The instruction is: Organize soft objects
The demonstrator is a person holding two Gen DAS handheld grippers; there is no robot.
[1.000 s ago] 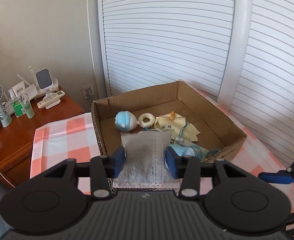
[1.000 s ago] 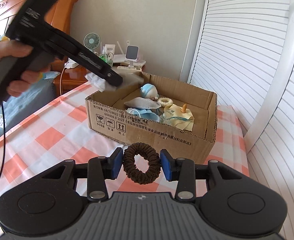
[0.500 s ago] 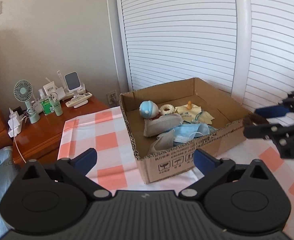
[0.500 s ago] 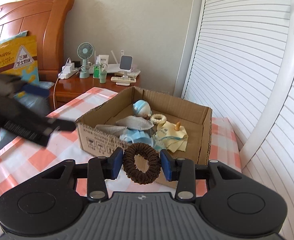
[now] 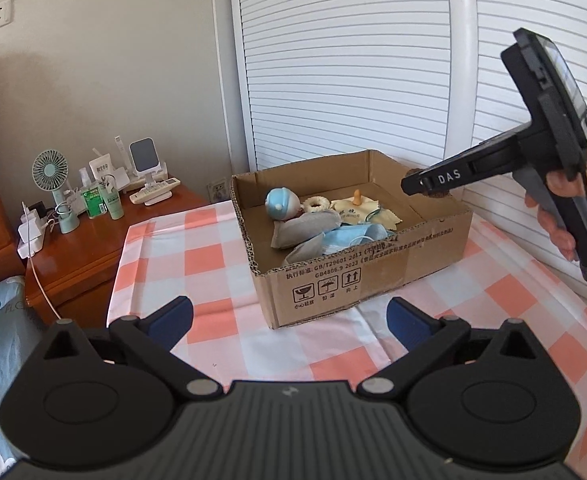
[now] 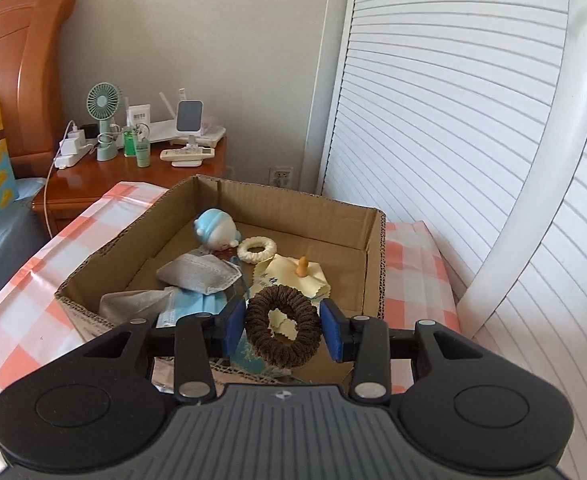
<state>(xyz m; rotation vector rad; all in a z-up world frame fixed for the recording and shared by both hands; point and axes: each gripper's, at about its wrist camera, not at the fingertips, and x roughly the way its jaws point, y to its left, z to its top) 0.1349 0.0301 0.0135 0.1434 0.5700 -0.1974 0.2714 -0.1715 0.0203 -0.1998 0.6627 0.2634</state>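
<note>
Sitting in one box (image 6: pixel 375 240): two grey masks (image 6: pixel 201 276)

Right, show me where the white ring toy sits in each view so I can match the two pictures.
Left wrist view: the white ring toy lies in the far part of the cardboard box, just right of the blue round toy.
Right wrist view: the ring is mid-frame, beyond the grey mask, right of the same blue toy.
Shared landmark: the blue round toy beside it.
</note>
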